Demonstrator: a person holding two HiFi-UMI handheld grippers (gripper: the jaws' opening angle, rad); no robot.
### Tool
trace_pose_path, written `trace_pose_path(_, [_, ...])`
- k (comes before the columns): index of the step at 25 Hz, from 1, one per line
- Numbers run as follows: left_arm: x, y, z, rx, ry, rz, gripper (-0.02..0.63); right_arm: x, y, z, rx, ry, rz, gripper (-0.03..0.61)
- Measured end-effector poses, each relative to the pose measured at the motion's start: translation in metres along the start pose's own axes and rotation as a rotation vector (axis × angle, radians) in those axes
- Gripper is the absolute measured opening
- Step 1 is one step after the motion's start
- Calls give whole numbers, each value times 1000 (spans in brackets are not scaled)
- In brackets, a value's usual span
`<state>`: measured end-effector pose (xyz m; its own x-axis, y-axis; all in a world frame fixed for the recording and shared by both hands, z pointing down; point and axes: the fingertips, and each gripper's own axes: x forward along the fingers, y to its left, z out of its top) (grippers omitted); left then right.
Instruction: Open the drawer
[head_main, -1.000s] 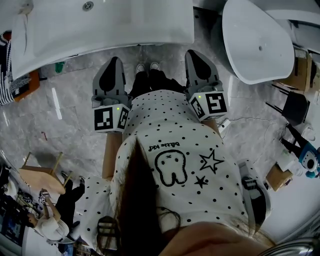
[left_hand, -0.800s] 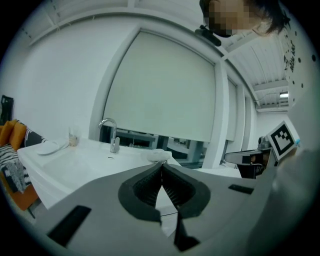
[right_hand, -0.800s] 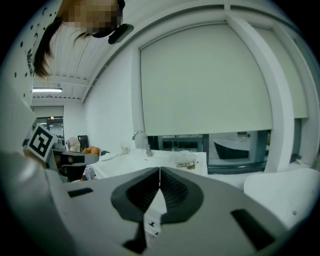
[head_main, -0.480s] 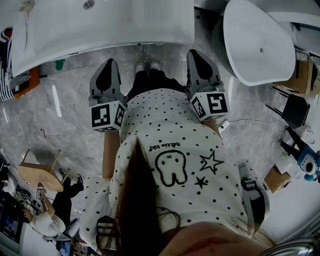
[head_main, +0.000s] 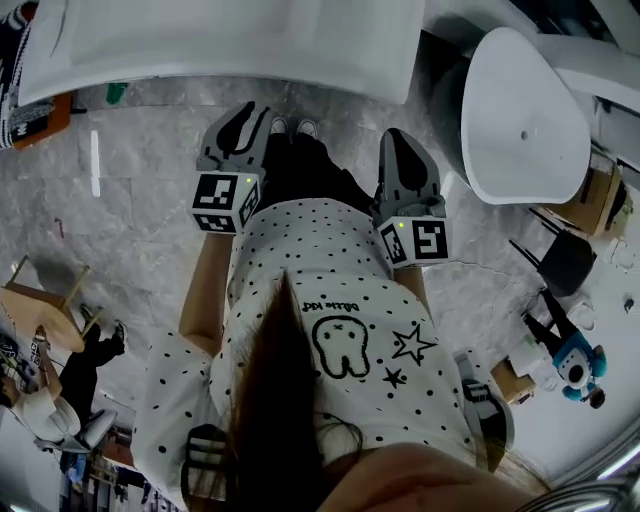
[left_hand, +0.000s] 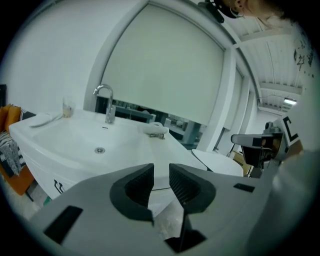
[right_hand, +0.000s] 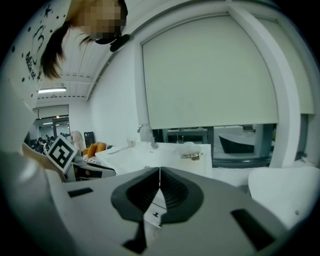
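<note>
A white sink basin (head_main: 250, 40) spans the top of the head view. Its faucet (left_hand: 106, 100) and bowl (left_hand: 90, 140) show in the left gripper view. Beneath the bowl is the white cabinet front (left_hand: 45, 175); I cannot make out a drawer handle on it. My left gripper (head_main: 252, 115) points at the basin's front edge, and its jaws (left_hand: 161, 167) are opening with nothing between them. My right gripper (head_main: 397, 138) hangs a little further back from the basin. It is shut (right_hand: 159, 170) and holds nothing.
An oval white tub (head_main: 520, 110) stands to the right of the basin. My shoes (head_main: 290, 128) rest on the marble floor (head_main: 130, 220) between the grippers. A wooden stool (head_main: 45, 310) is at the left; a dark chair (head_main: 565, 260) and a toy figure (head_main: 575, 360) are at the right.
My left gripper has moved forward to the basin's front edge. The right gripper has barely shifted. The head view has swung a little, so the basin sits higher in the picture.
</note>
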<state>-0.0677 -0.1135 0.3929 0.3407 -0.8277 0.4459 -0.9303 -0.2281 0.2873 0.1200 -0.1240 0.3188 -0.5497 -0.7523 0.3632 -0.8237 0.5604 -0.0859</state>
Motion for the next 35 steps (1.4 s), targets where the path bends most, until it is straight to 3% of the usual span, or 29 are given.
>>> trace_pose_path(8, [71,24,-97,-48,161,16,110,20,9,-27,13,69,47,14])
trace_pose_path(13, [119,40,-151,-5,224,52,117,31,10,-38,39,95,52,14])
trace_pose_path(16, [147,49,-181,-20,247,54,118,34,14,-50,52,124,59,14])
trace_pose_path(29, [238,83,-270,-13,397,84,144,35,5,-93,119,223,21,14])
trace_pose_path(35, [258,88,-293,-63,436,112,150,32,0,-112,153,268,-15,14])
